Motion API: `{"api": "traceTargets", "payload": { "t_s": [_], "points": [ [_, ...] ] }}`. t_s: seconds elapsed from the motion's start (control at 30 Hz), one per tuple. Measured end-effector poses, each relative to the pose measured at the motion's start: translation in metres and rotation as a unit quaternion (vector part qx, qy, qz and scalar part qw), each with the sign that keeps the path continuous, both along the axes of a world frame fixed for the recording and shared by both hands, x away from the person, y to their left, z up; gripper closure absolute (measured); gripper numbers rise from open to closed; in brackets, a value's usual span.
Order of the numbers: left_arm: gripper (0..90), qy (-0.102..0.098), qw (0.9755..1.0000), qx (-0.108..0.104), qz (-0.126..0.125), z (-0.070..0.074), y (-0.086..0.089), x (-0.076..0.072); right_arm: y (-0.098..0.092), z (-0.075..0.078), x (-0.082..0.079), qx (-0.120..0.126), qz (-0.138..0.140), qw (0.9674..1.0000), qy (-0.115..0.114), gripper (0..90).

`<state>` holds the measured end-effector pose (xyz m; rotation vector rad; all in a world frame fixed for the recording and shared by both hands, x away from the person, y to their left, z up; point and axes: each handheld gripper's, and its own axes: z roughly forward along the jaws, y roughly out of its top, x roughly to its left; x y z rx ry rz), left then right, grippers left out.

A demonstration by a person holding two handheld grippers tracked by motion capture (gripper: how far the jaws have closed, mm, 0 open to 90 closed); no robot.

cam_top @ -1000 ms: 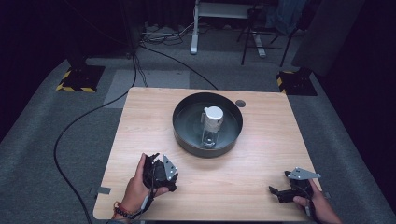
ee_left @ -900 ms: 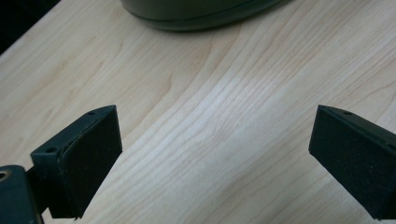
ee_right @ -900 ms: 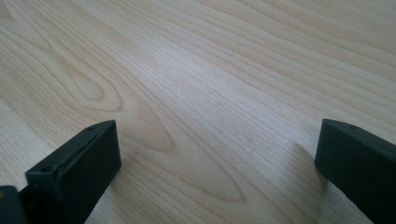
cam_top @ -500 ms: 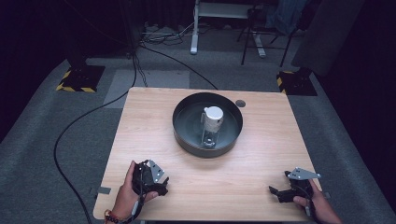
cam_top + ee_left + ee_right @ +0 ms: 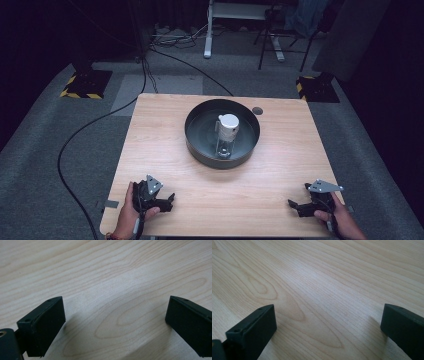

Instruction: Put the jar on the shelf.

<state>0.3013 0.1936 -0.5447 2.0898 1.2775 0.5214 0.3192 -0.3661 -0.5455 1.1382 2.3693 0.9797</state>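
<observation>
Your fingers on both grippers are spread wide with nothing between them: in each gripper view the two black jaws stand far apart over bare wood grain. You hold the left gripper (image 5: 159, 202) low at the near left corner of the table (image 5: 150, 145), and the right gripper (image 5: 302, 207) low at the near right corner, both aimed inward, probably parked at rest away from the work. The jar (image 5: 226, 136), clear with a white lid, stands upright inside the dark round bowl (image 5: 198, 145) at the table's middle, well apart from both grippers. Compared with a second ago, your left hand has drawn back toward the near edge and turned its gripper rightward; the right gripper, jar and bowl have not moved.
</observation>
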Motion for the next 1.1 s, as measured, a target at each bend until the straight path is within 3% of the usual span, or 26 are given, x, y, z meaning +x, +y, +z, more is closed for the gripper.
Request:
{"api": "traceTargets", "payload": {
  "t_s": [0.07,1.1],
  "points": [
    [1.9,0.009,0.9999,-0.009,0.004,-0.0004,0.0015,0.0005,0.0,0.0,0.0,0.0,0.0,1.0,0.0,0.2],
    [0.3,0.011,0.9999,-0.008,-0.008,-0.0006,0.0041,0.0016,0.0002,0.0,0.0001,0.0,0.002,1.0,0.0,0.2]
  ]
}}
